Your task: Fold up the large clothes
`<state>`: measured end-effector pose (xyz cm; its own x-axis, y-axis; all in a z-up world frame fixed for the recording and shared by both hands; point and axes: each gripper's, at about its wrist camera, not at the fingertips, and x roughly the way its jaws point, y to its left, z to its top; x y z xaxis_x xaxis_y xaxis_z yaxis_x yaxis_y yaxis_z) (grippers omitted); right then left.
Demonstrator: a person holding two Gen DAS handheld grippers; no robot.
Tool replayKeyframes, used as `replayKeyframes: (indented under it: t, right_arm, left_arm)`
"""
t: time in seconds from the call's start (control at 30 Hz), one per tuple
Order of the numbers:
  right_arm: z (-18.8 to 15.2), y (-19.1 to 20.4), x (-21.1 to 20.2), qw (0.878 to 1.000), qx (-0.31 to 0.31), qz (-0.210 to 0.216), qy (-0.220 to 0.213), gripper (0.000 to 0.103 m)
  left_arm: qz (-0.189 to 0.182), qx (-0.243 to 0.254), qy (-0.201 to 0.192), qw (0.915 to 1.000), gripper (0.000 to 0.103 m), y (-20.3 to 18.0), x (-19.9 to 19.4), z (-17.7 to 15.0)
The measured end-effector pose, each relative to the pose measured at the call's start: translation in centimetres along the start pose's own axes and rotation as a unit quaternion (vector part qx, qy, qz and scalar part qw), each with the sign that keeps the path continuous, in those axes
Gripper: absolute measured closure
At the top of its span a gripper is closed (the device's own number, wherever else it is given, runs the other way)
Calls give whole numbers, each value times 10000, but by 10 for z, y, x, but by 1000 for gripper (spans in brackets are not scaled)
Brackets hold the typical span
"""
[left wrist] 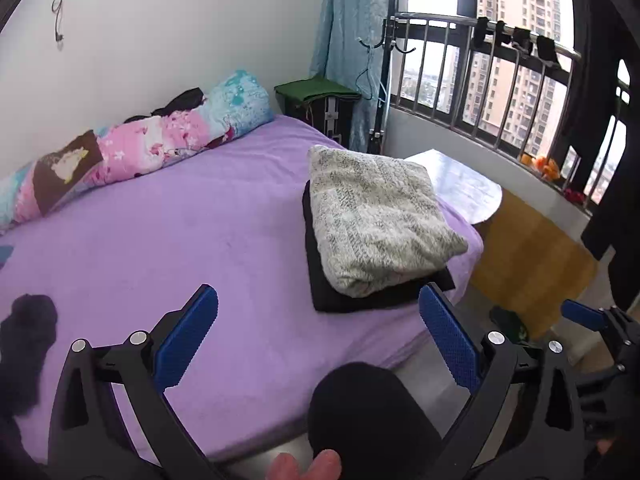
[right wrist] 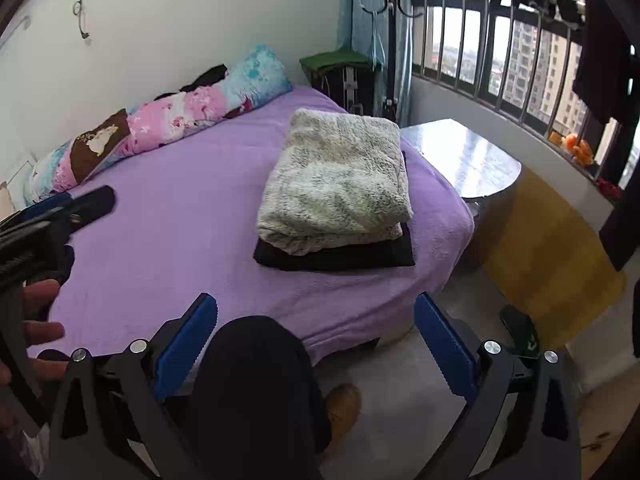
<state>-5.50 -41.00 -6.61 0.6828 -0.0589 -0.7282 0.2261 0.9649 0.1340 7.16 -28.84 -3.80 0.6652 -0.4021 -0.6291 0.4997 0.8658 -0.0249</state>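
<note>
A folded grey-white fuzzy garment (left wrist: 380, 216) lies on top of a folded black garment (left wrist: 384, 296) near the right edge of the purple bed (left wrist: 160, 240). The stack also shows in the right wrist view, fuzzy garment (right wrist: 336, 184) on the black one (right wrist: 340, 258). My left gripper (left wrist: 318, 320) is open and empty, held above the bed's near edge, short of the stack. My right gripper (right wrist: 316, 328) is open and empty, above the bed's front edge. A loose black cloth (left wrist: 28, 340) lies at the bed's left.
A rolled floral quilt (left wrist: 132, 148) lies along the wall. A small round table (right wrist: 460, 156) and a yellow mat (right wrist: 552, 248) stand right of the bed. A coat rack (left wrist: 384, 60), a window railing (left wrist: 500, 60) and the person's dark-clad knee (right wrist: 252, 380) are in view.
</note>
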Motion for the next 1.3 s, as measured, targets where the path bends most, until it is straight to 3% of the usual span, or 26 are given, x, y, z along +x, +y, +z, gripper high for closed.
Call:
replayKeyframes:
  t: [0.33,0.53,1.3]
  right_arm:
    - [-11,-1,-25,9997,66,-77,-239,6]
    - [-6,-4,-28,9994,44,-92,-334,6]
    - [4,-4,-36,9982,52,-176,-572,6]
  left_arm:
    - [52,84,44,9999,6,-5,-22,-23]
    - [375,45,16,9993,6,-5,-25,-21]
    - [187,91,133,9997,6,-16,-32,-18]
